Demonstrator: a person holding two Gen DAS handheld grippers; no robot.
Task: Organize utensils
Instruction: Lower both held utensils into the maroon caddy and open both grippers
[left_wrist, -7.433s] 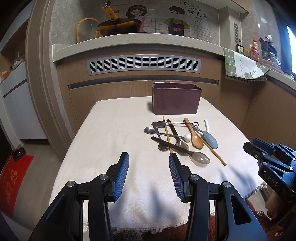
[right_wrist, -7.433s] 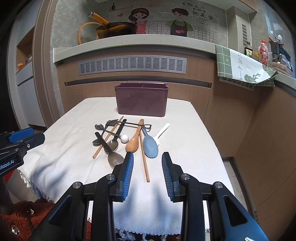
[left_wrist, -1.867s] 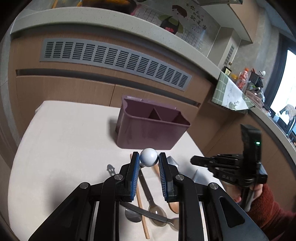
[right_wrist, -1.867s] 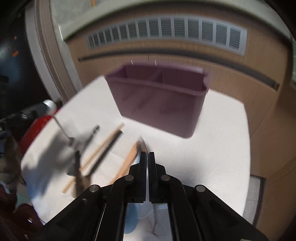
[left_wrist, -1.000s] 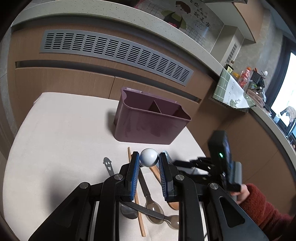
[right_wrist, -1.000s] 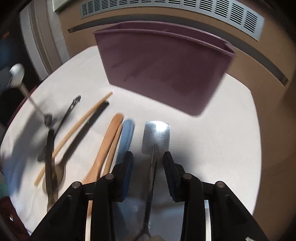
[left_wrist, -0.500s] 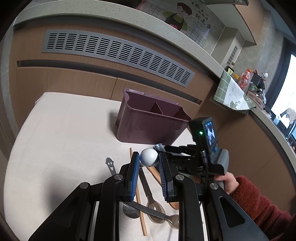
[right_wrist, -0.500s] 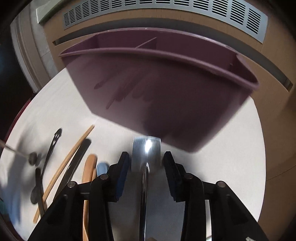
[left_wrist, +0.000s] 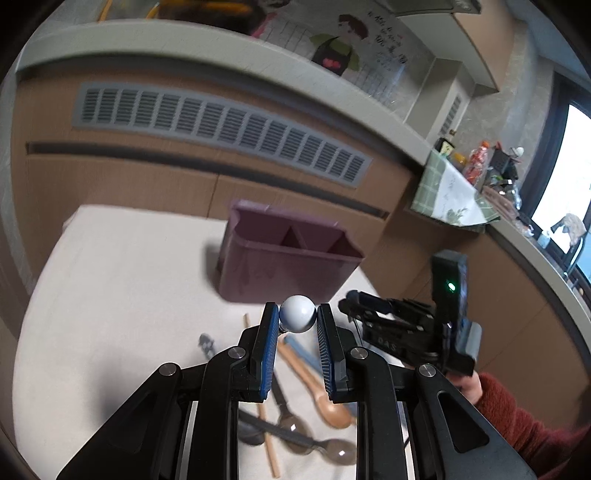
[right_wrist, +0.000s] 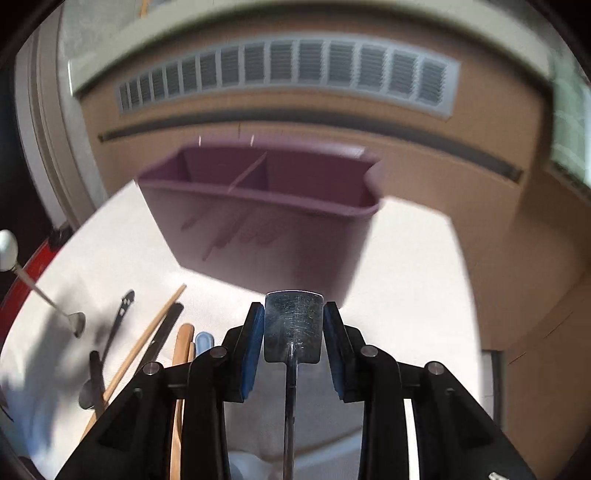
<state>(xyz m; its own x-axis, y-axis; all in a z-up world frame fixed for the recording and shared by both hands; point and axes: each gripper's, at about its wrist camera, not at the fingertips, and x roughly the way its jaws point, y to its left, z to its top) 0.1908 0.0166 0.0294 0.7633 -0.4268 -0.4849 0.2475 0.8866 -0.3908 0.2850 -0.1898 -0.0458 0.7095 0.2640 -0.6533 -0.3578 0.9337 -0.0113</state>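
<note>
Left tool (left_wrist: 297, 334) pinches white ball end of thin metal spoon (left_wrist: 297, 314), held above cloth-covered counter (left_wrist: 110, 280). Loose pile below: wooden spoon (left_wrist: 321, 391), chopstick (left_wrist: 267, 439), dark spoons. Right tool (right_wrist: 293, 332) closing on flat steel spatula blade (right_wrist: 293, 325), pads at blade edges. Maroon plastic divided holder (right_wrist: 266, 206) just ahead, empty. Advice: raise handle clear of rim, tip upright, lower into one compartment.

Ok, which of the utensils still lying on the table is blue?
The blue spoon, beside the wooden spoon. The other utensils lying there are wood, dark or metal; the white-ball one is up in the left gripper.
</note>
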